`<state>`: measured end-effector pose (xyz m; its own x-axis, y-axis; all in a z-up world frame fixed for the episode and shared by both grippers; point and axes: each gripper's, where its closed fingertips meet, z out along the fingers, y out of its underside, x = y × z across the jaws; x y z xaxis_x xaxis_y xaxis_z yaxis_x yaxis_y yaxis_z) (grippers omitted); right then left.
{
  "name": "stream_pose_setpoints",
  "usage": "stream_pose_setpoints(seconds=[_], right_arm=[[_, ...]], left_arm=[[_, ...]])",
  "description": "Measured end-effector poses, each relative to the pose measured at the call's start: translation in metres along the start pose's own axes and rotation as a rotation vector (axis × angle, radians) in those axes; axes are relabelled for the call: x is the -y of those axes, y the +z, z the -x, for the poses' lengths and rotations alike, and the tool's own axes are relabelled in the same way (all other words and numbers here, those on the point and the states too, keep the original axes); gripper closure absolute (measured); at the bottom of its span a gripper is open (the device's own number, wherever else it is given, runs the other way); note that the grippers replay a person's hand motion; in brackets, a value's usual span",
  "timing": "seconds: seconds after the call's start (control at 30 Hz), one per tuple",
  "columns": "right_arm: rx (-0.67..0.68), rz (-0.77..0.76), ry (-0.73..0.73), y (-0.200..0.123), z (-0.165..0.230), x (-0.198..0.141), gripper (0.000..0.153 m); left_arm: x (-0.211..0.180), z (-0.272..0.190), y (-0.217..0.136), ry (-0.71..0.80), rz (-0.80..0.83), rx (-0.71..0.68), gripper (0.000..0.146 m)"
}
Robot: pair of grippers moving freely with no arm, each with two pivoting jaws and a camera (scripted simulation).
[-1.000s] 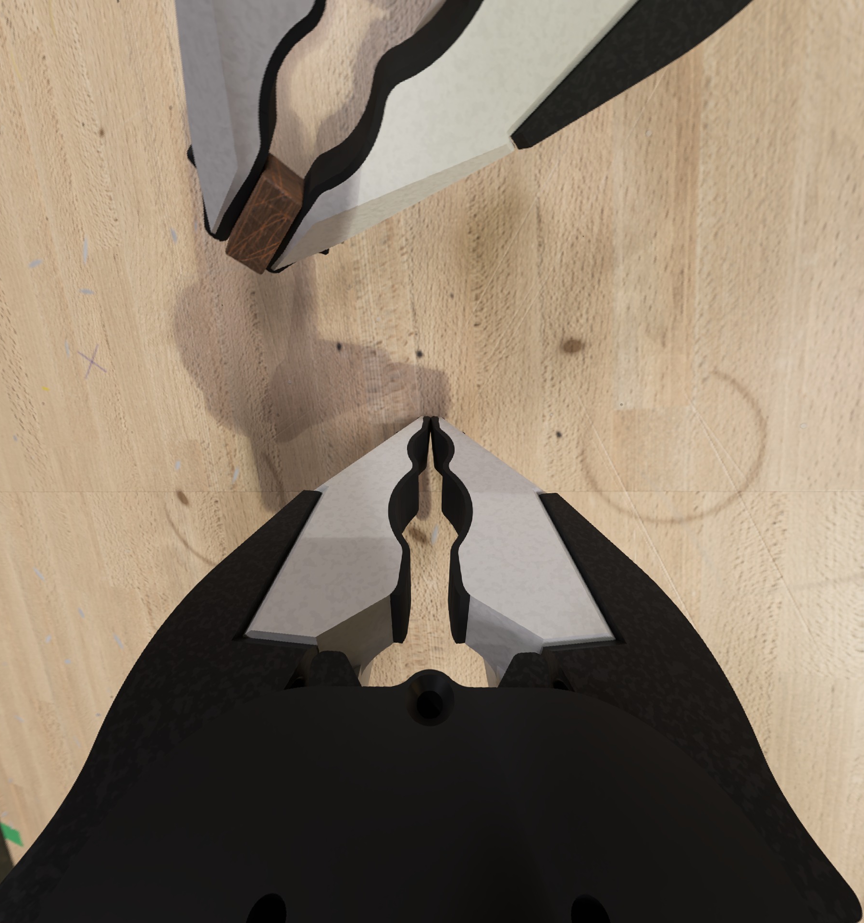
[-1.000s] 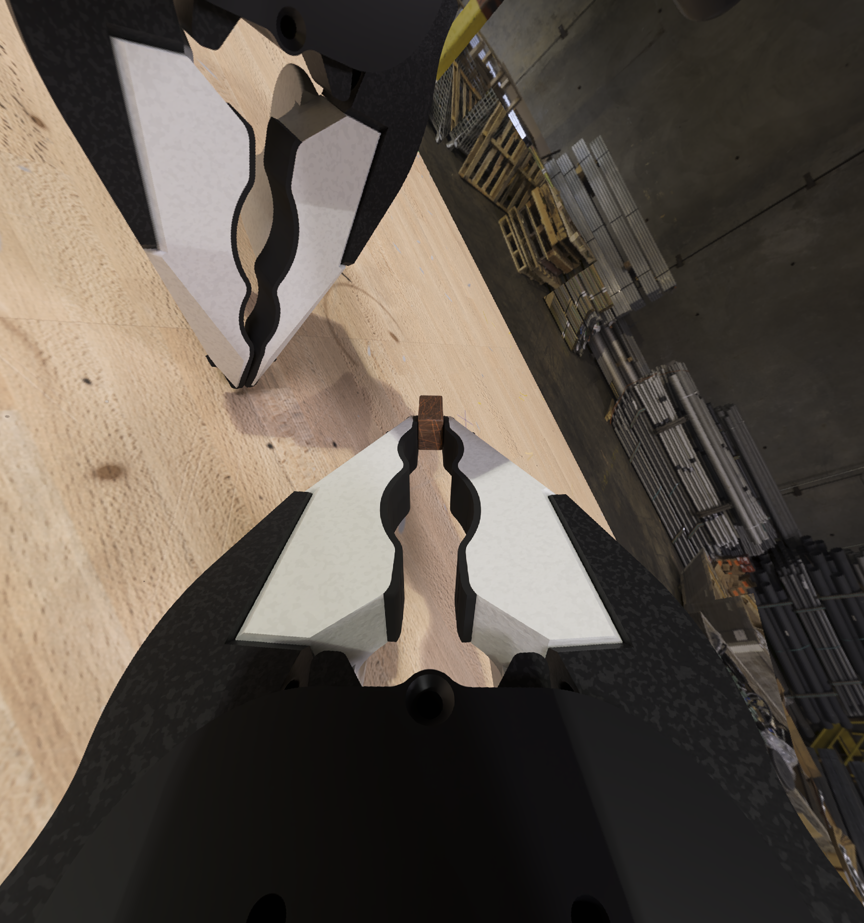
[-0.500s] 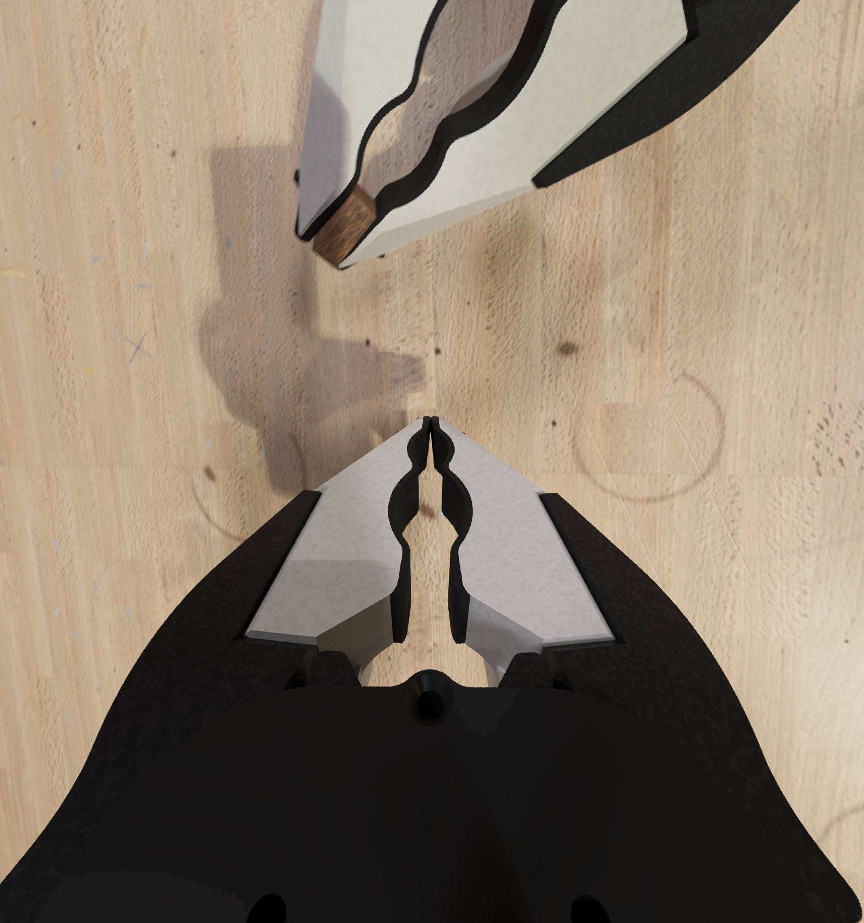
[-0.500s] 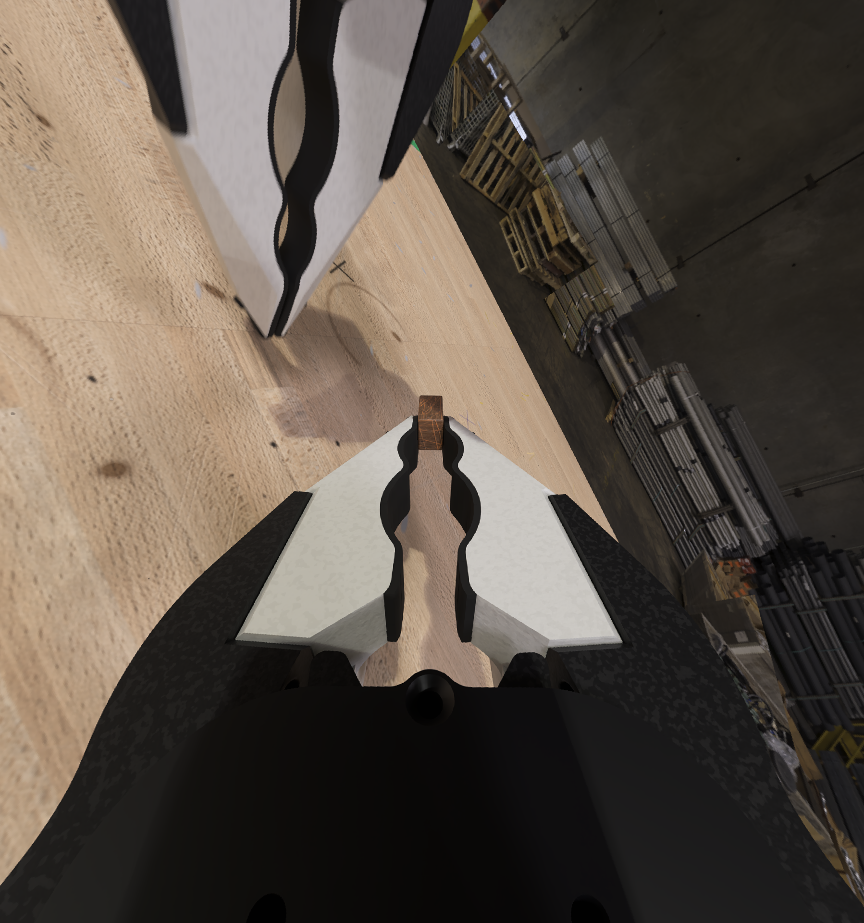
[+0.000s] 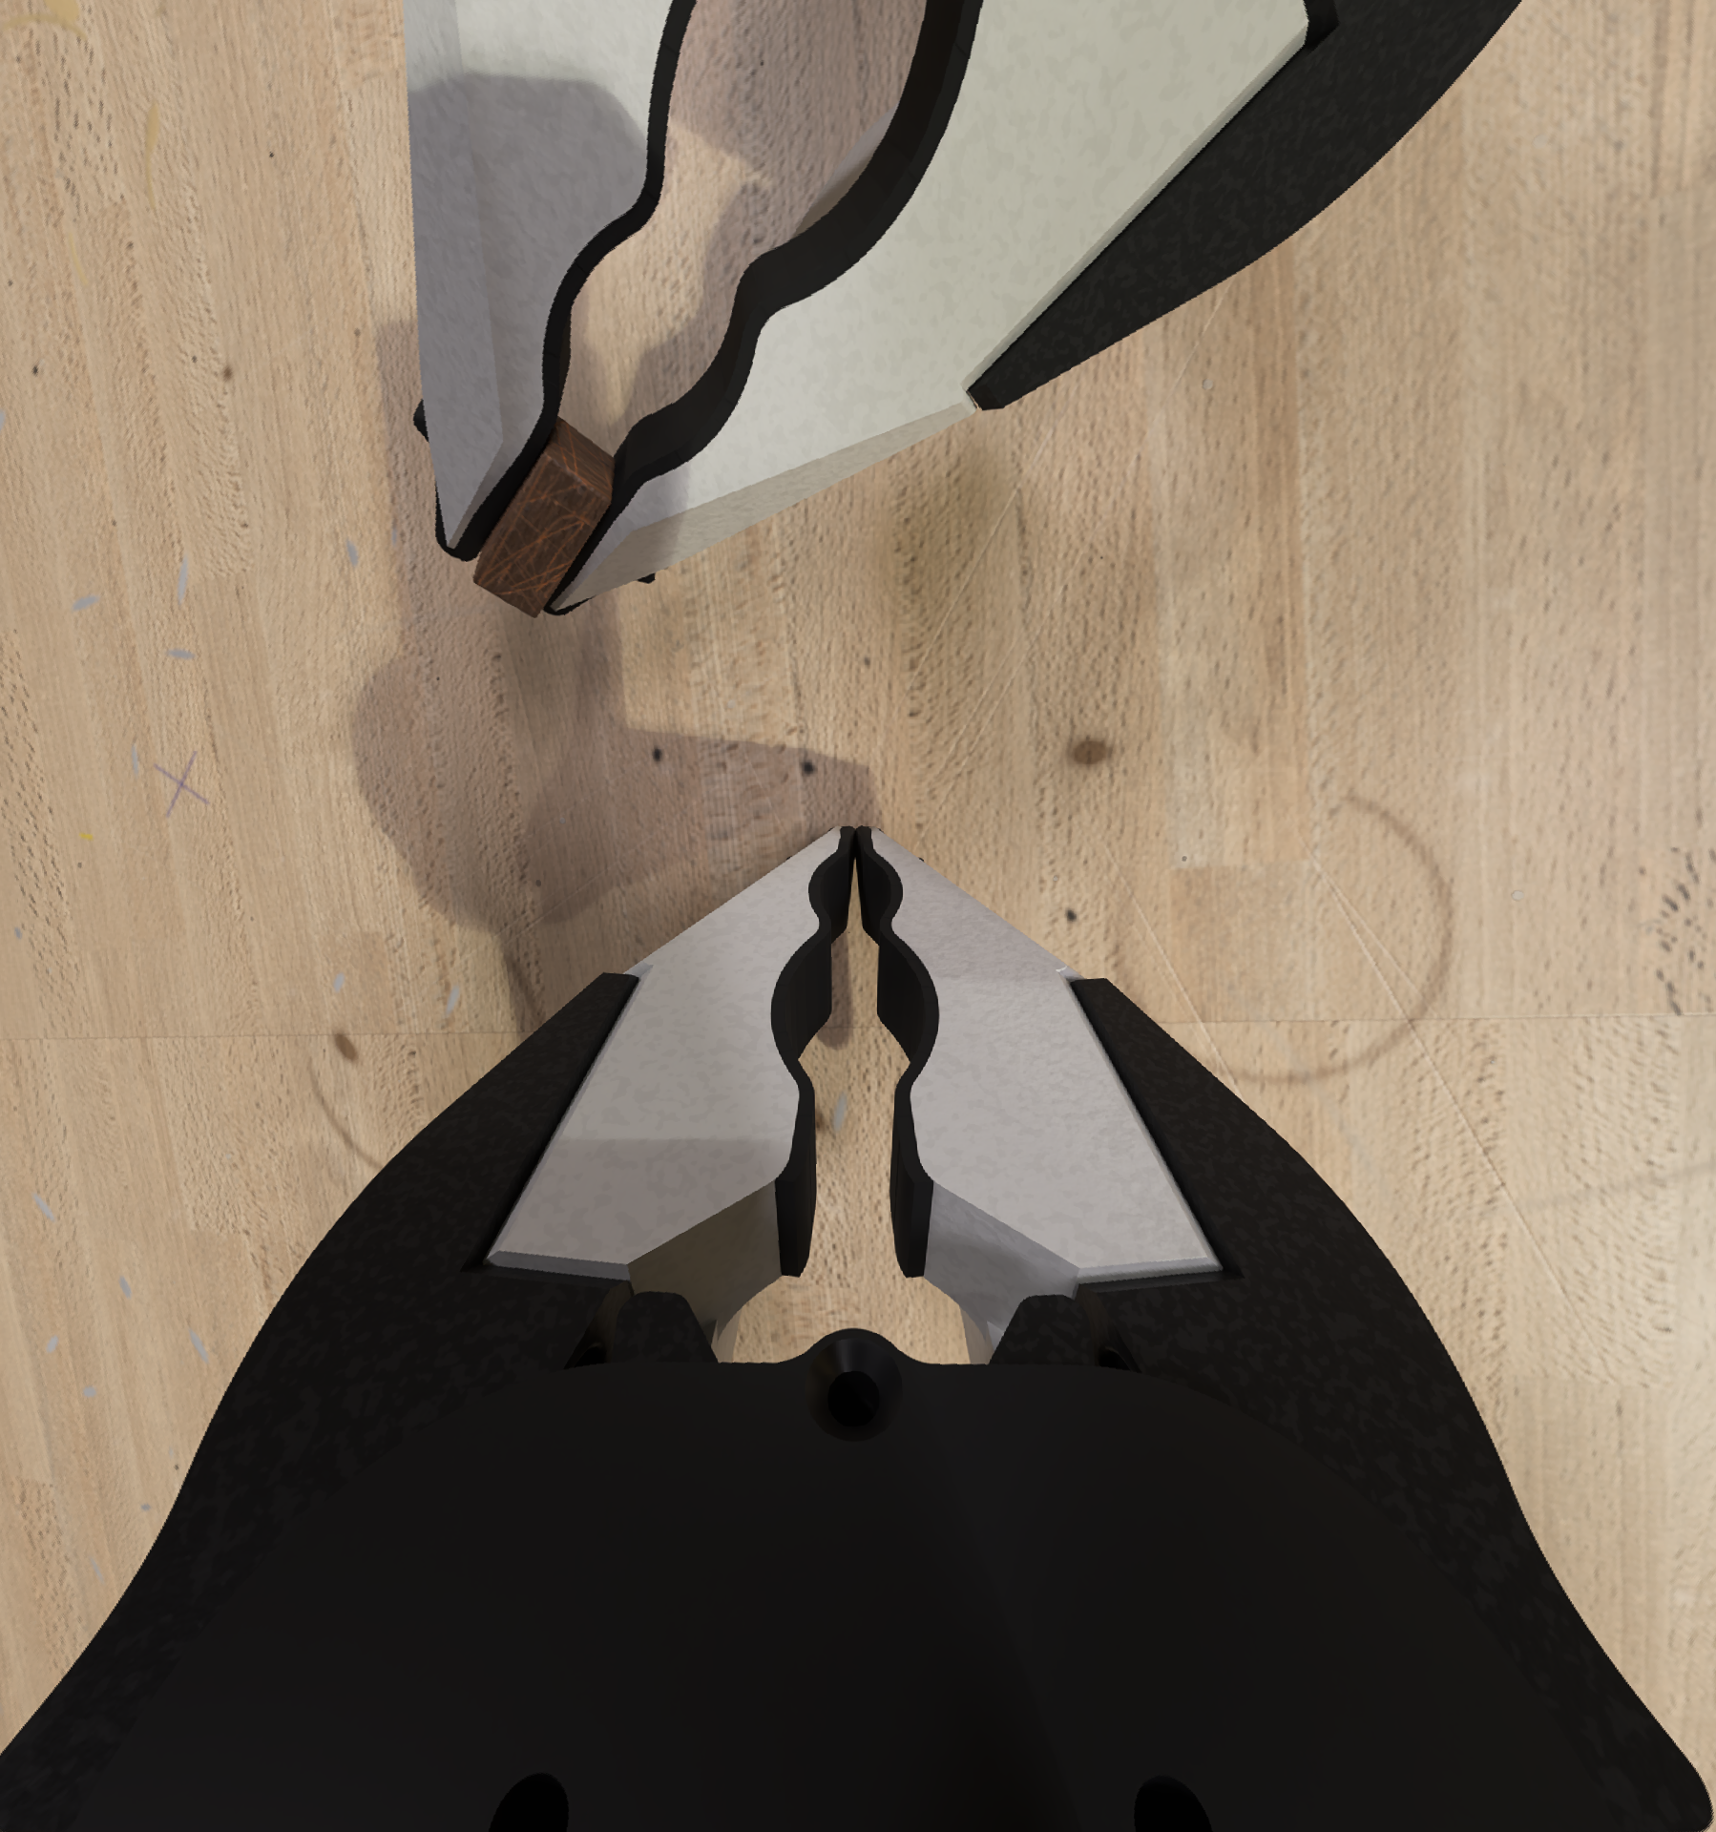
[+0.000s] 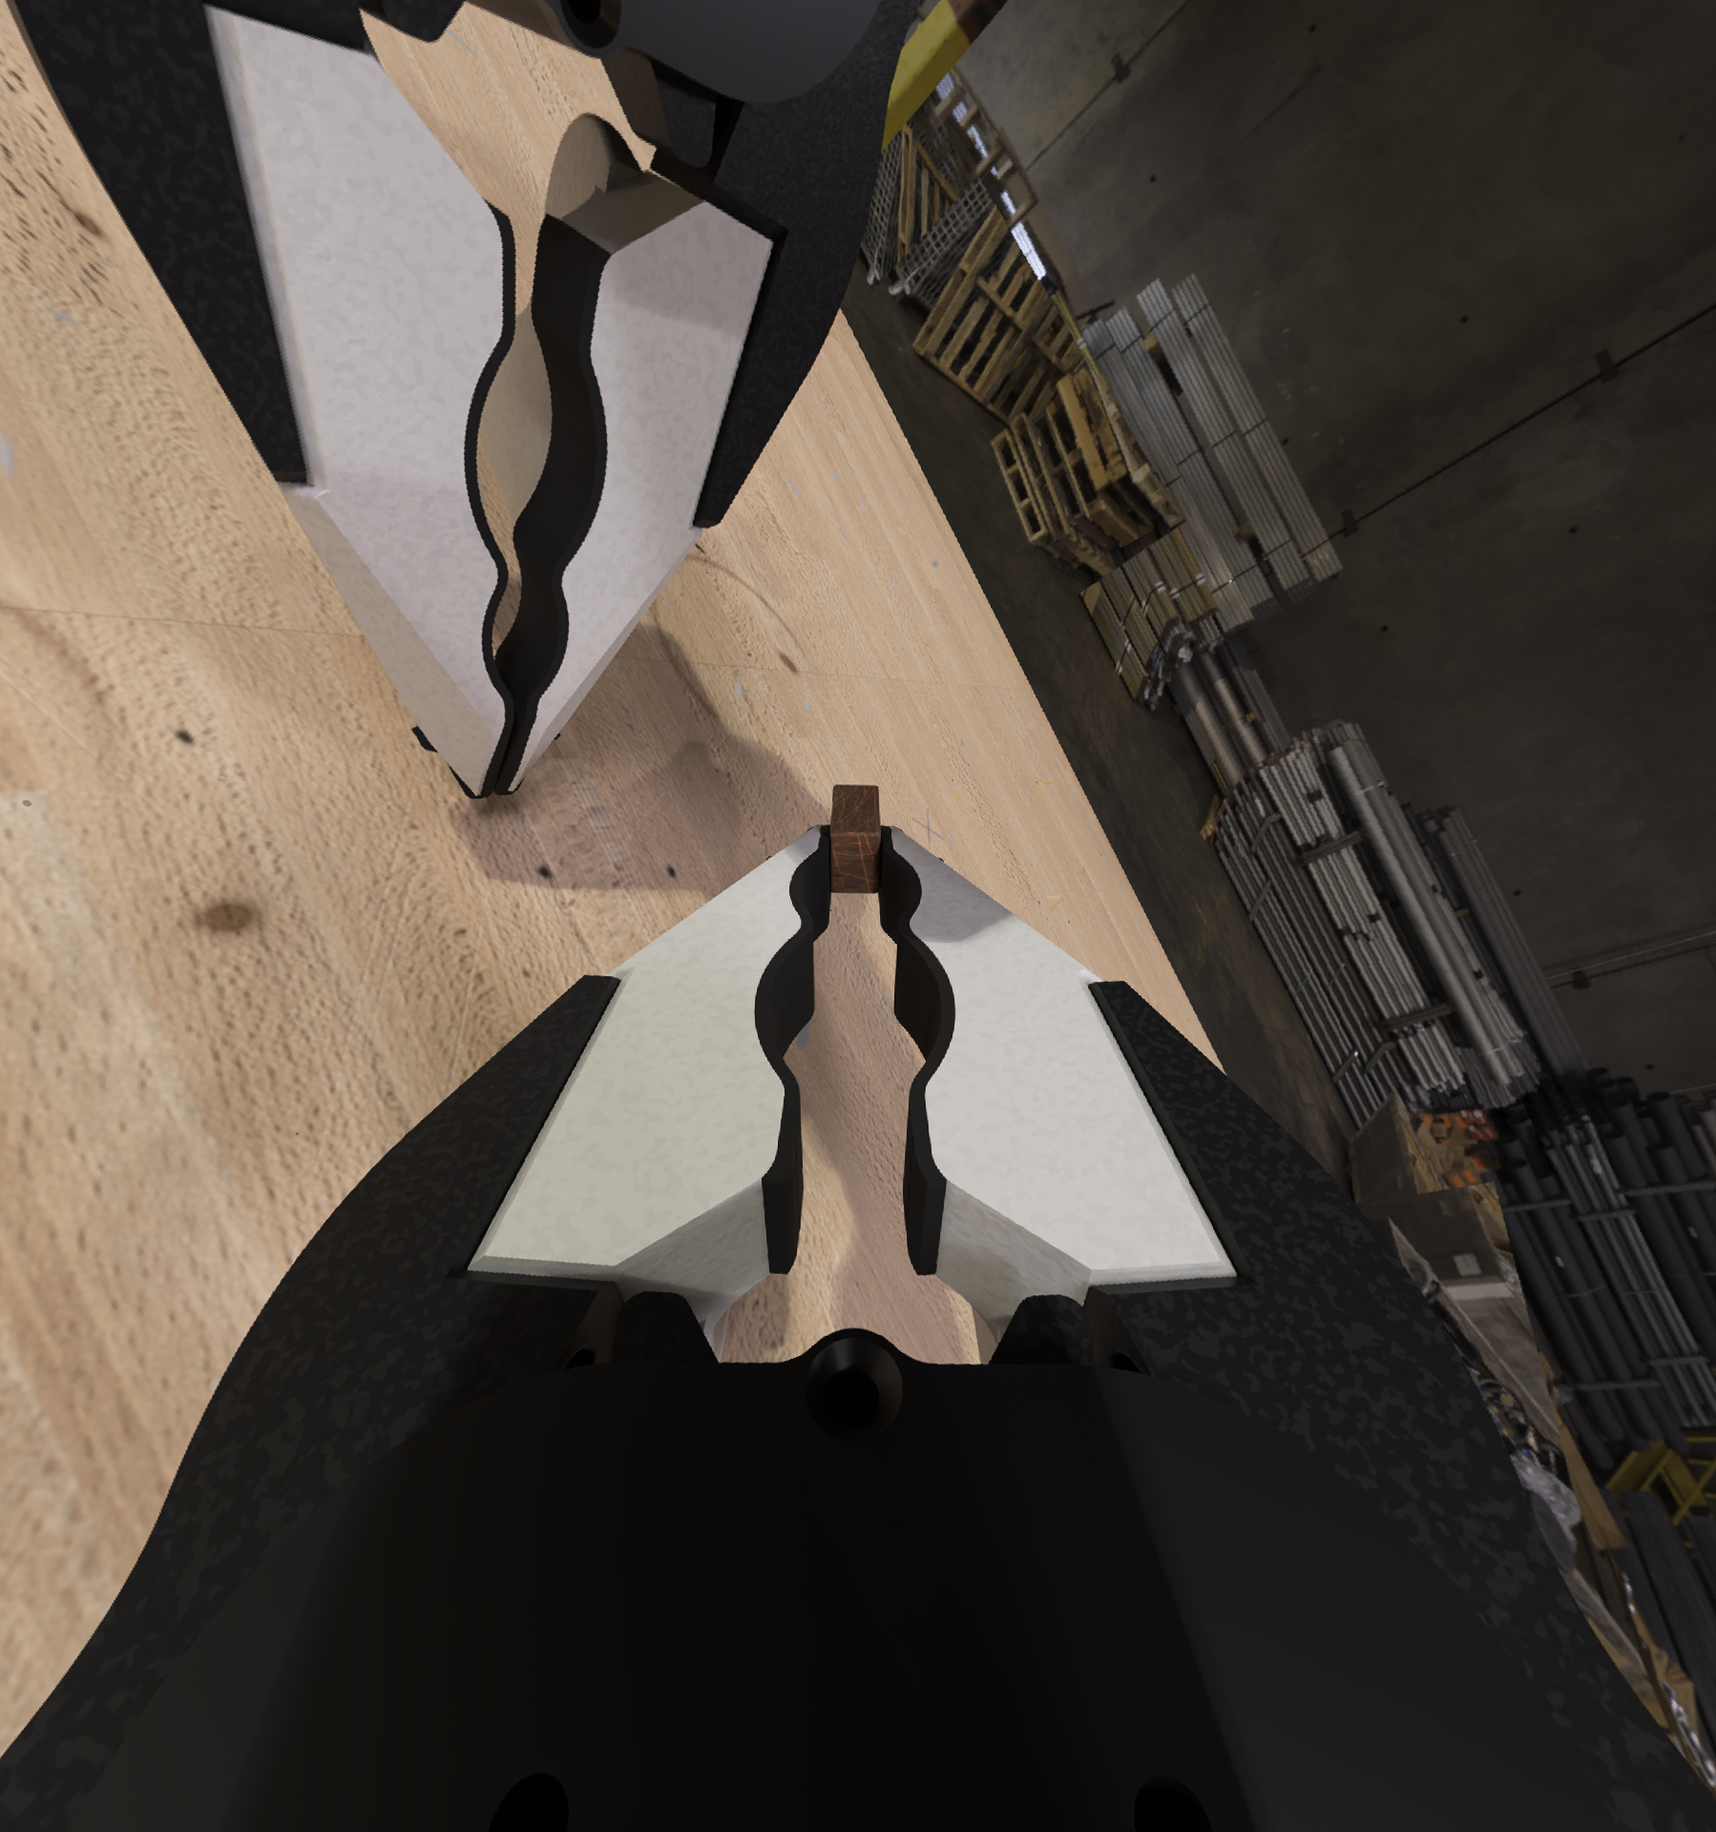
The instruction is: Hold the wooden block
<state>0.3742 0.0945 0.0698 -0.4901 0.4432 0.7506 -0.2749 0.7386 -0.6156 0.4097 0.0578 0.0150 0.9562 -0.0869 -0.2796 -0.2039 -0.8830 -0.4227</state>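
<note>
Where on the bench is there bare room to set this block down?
Bare wood lies left of the left tongs and right of them, around the faint ring stain. It is crowded between the left tongs and the right tongs clamping the wooden block.

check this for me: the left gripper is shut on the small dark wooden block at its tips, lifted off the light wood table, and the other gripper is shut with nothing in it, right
One thing is wrong: the right gripper holds the wooden block, not the left. The right wrist view shows the block pinched at its own tips. The left gripper is the empty one, jaws closed together, as the left wrist view shows. The rest holds: the block hangs clear of the light wood table.
</note>
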Motion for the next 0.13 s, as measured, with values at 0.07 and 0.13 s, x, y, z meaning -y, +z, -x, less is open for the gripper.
stream_pose_setpoints(seconds=[0.07, 0.13], right_arm=[[0.002, -0.003, 0.004, 0.0001, 0.0003, 0.0000, 0.145], [0.003, -0.004, 0.005, 0.0003, 0.0006, 0.0001, 0.145]], left_arm=[[0.0005, -0.0006, 0.0006, 0.000, -0.004, -0.005, 0.146], [0.0001, -0.0010, 0.0008, 0.002, 0.003, -0.010, 0.146]])
